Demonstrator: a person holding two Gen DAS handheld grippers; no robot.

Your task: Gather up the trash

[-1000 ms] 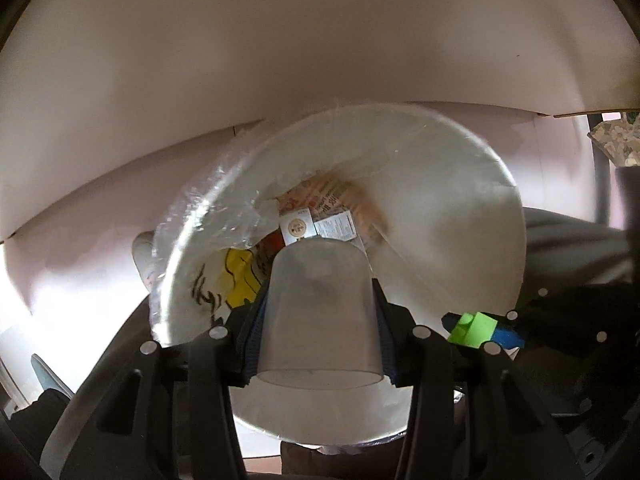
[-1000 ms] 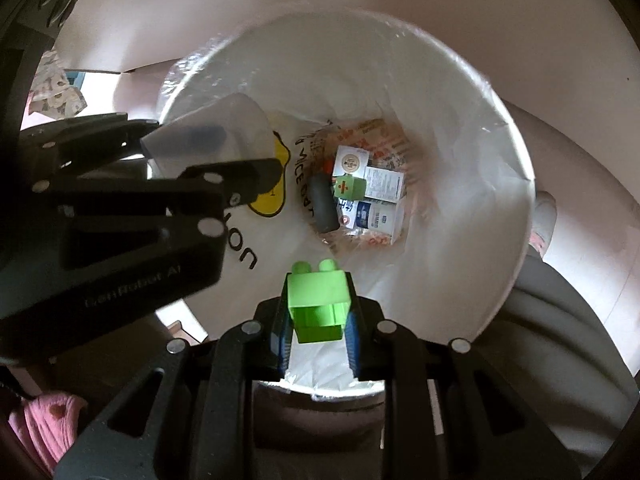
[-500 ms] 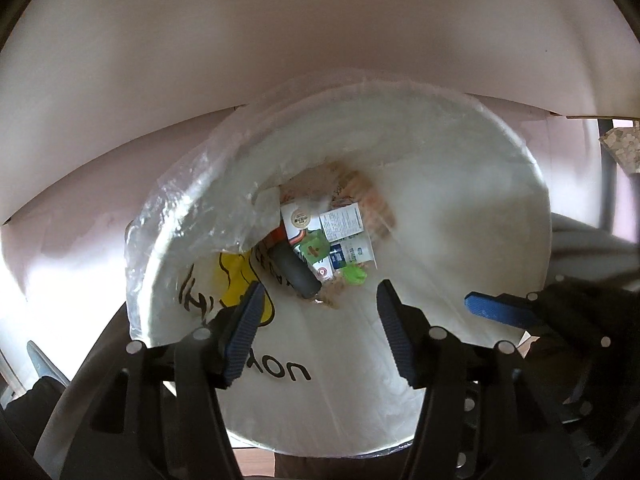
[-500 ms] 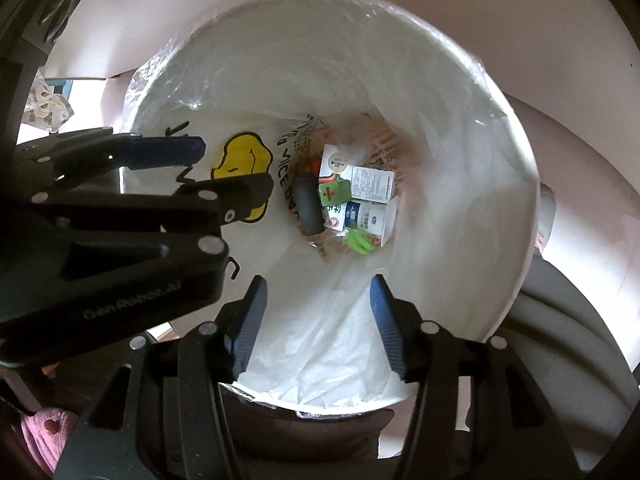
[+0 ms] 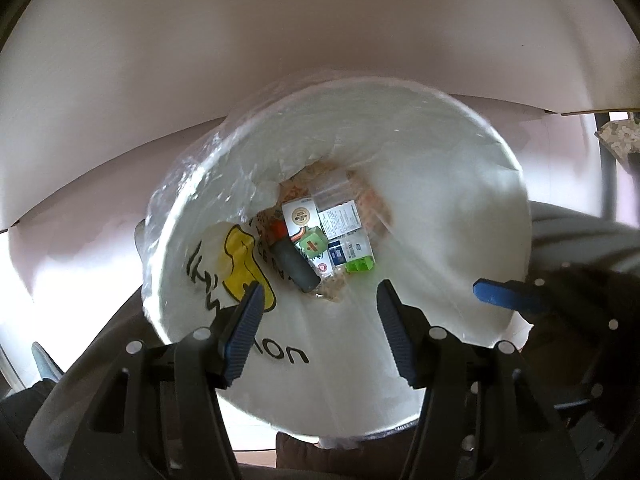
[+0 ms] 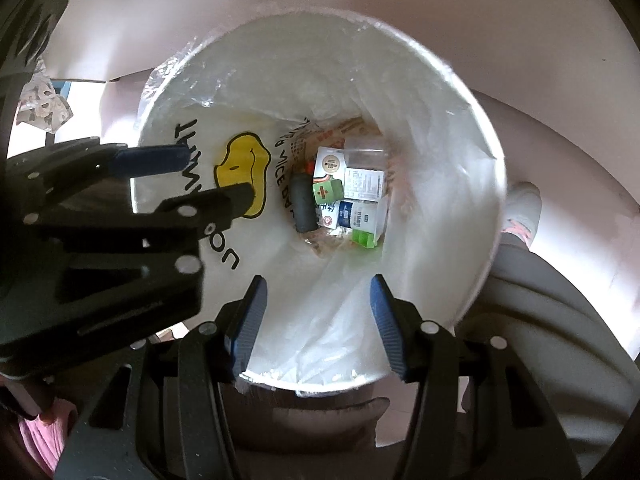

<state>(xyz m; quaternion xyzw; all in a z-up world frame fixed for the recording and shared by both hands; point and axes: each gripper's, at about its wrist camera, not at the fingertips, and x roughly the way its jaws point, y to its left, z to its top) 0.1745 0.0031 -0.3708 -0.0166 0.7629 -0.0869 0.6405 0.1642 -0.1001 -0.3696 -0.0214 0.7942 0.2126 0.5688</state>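
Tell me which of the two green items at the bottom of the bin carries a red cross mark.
The green carton beside the dark cylinder; the bright green block lying nearer the right gripper is plain.

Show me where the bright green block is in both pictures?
Left wrist view: the green block lies at the bottom of the bin, right of centre, at the lower right edge of the trash pile.
Right wrist view: the green block is at the bottom of the bin, lower right of the pile.
Shared landmark: the dark cylinder, left of the block in both views.
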